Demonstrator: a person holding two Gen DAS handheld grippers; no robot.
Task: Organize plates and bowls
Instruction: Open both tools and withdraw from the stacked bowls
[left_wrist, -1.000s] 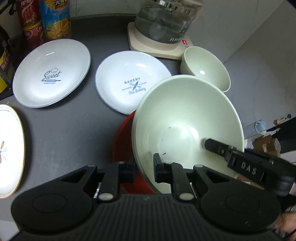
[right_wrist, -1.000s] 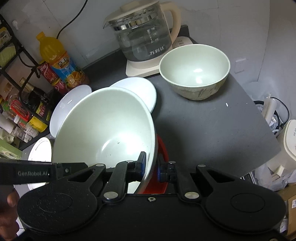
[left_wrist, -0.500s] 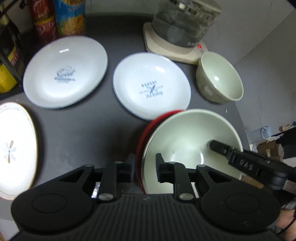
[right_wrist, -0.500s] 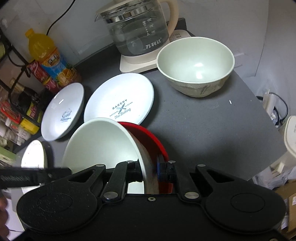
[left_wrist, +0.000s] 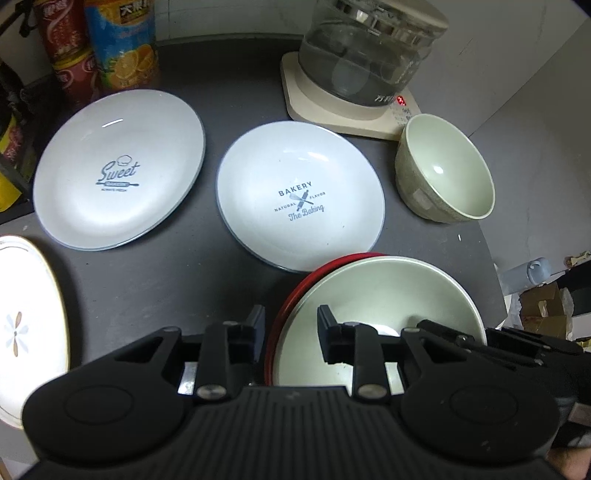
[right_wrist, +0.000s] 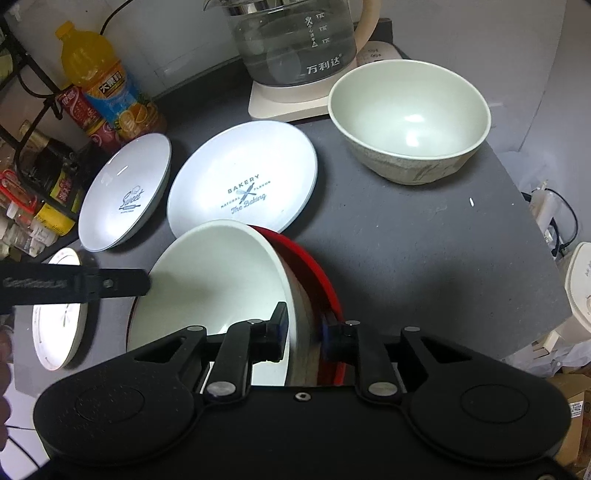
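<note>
A large pale green bowl (left_wrist: 373, 295) sits inside a red bowl (left_wrist: 325, 267) at the table's near edge; it also shows in the right wrist view (right_wrist: 214, 273), with the red bowl's rim (right_wrist: 314, 269) beside it. My left gripper (left_wrist: 291, 328) straddles the near left rims with a wide gap, open. My right gripper (right_wrist: 303, 328) straddles the green bowl's right rim, its jaws slightly apart. A smaller green bowl (right_wrist: 410, 118) stands at the back right. Two white plates, "Bakery" (left_wrist: 301, 195) and "Sweet" (left_wrist: 118, 170), lie behind.
A glass kettle (right_wrist: 295, 40) on a cream base stands at the back. A juice bottle (right_wrist: 107, 92) and cans stand back left. A gold-rimmed white plate (left_wrist: 26, 328) lies at the left. The table's right edge (right_wrist: 535, 236) drops off to floor clutter.
The green bowl has come down from a tilted, lifted pose and now rests level inside the red bowl. Both grippers' jaws have widened around the rims.
</note>
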